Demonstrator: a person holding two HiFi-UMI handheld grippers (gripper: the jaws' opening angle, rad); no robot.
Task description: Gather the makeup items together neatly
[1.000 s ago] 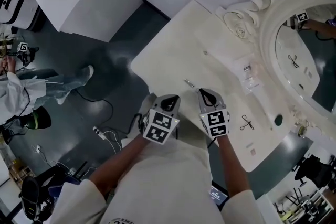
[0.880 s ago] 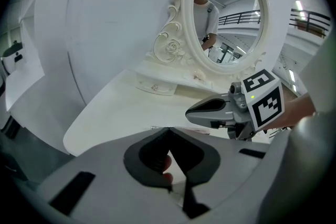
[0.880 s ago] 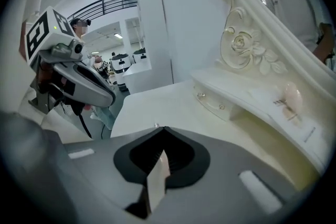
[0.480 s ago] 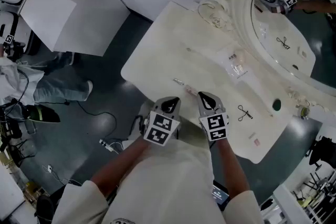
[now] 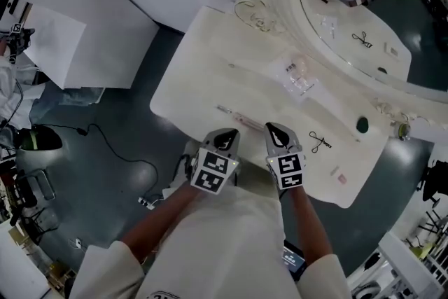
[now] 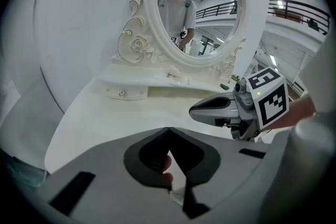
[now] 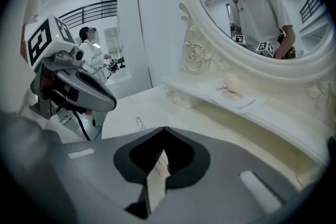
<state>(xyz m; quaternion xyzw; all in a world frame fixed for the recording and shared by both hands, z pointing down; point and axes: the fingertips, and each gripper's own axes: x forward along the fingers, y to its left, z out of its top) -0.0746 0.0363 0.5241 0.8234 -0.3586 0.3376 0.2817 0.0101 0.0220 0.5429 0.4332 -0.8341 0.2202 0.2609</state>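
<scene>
Your left gripper [image 5: 227, 132] and right gripper [image 5: 272, 129] hover side by side over the near edge of the white dressing table [image 5: 203, 73], both with jaws clenched together. A slim tube [image 5: 234, 115] lies just beyond them. To the right are an eyelash curler [image 5: 318, 143], a green item [image 5: 362, 124] and a small pink piece [image 5: 341, 178]. A clear packet [image 5: 294, 73] sits on the far ledge under the mirror [image 5: 406, 24].
</scene>
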